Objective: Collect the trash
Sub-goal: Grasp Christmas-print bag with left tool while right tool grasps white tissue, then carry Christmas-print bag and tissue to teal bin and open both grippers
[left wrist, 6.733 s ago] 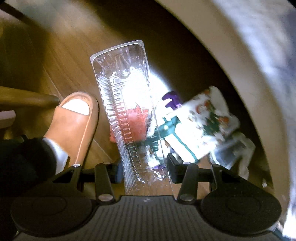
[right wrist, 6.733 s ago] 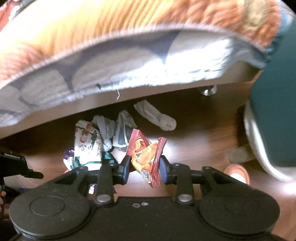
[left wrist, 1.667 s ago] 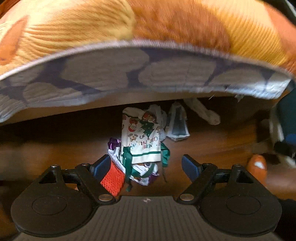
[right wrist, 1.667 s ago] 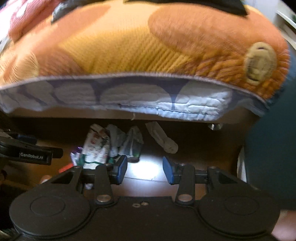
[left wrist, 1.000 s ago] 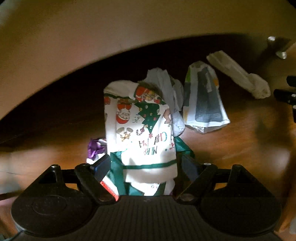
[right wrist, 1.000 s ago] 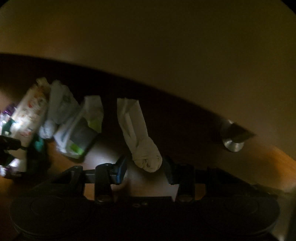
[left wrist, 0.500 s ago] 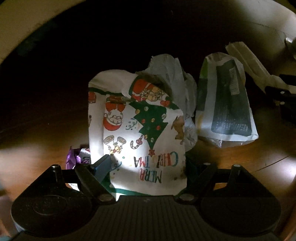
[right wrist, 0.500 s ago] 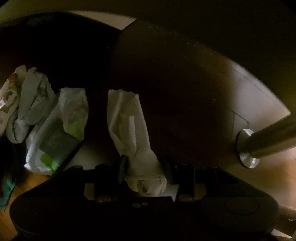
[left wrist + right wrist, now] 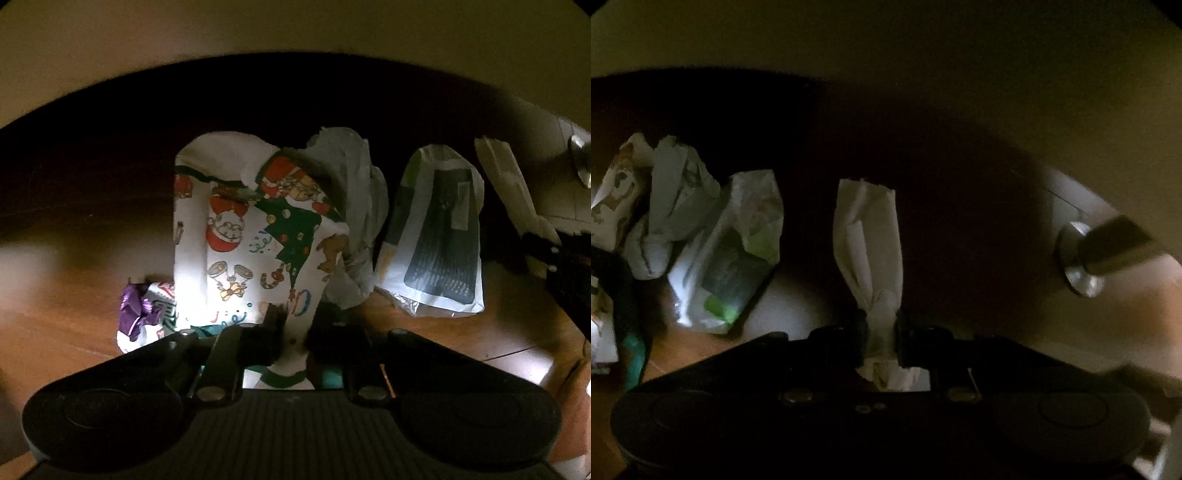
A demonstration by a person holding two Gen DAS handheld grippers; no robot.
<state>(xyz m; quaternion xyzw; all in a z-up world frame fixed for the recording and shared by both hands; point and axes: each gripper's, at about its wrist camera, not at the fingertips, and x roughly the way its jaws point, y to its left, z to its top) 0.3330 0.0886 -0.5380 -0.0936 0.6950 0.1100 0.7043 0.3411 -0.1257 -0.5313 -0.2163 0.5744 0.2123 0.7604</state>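
Left wrist view: the left gripper (image 9: 291, 332) is low over the wood floor (image 9: 74, 314), reaching under dark furniture w/ a pale underside. Its tongs are pinched together on the near end of the Christmas-print wrapper (image 9: 251, 236), which bunches up where it's squeezed. Rest of the wrapper fans out ahead of the fingers, lying on the floor. A grip at the near edge makes sense: it's the end closest to the person, so likely the easiest part to reach. Just left of the wrapper, touching it, a purple foil scrap (image 9: 133, 314). Behind and right, a crumpled grey-white bag (image 9: 354, 199) leans against the wrapper. Right of that, apart, a white pouch w/ black panel (image 9: 439, 236) lies flat. Farther right a pale strip is partly in shadow.

Right wrist view: the right gripper (image 9: 881, 332) has its tongs clamped on the knotted end of a twisted white tissue (image 9: 868, 236); the loose end points away along the floor, and a crumpled bit sticks out behind the fingers. The knot is the thickest part, prob. the firmest place to hold. To the left, well apart from the tissue, the same pouch (image 9: 727, 258) and grey-white bag (image 9: 676, 206). A metal furniture foot (image 9: 1082, 254) stands to the right.

Both pieces look secured but not yet lifted; pouch, bag and foil remain on the floor.
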